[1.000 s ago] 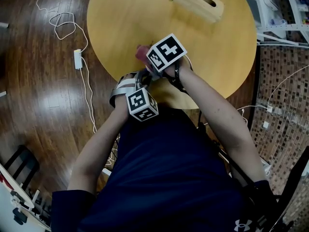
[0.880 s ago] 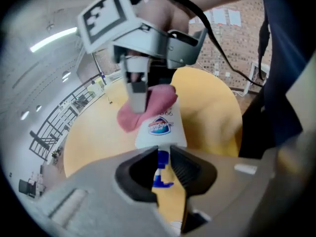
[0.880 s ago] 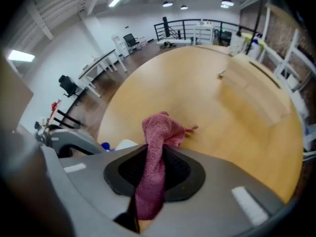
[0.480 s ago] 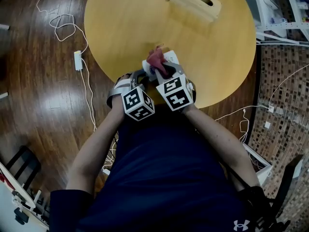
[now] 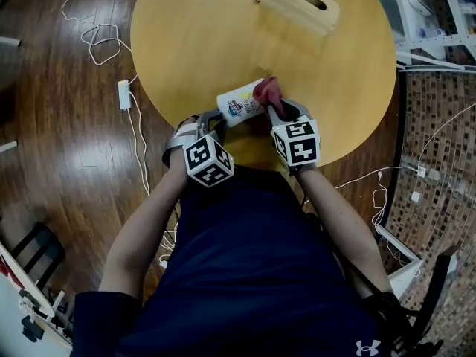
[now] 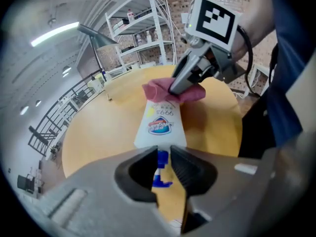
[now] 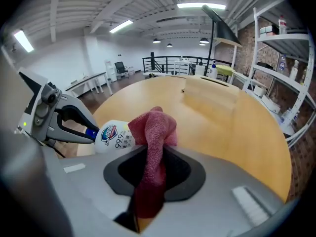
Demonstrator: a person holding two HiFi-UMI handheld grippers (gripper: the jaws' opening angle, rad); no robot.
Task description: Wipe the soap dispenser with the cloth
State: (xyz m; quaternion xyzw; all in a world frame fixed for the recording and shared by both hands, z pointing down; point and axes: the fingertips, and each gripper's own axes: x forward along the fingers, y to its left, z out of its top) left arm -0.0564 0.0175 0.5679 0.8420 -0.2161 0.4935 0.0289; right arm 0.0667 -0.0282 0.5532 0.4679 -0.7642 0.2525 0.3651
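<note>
One round wooden desk fills the upper half of the head view, with one wooden box at its top edge. One white soap dispenser is held on its side over the near edge at frame centre. Both forearms reach up from the bottom and meet there, two tongs angled down: the left tongs pinch the dispenser's blue pump neck, the right tongs pinch one pink-red cloth touching its base end. The label reads "99.9" beside a red-and-blue badge too small to read.

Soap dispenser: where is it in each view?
Head view: soap dispenser just above centre, lying slantwise.
Left gripper view: soap dispenser at centre, its blue pump between the jaws.
Right gripper view: soap dispenser left of centre.
Shared landmark: the red cloth at its base end.
</note>
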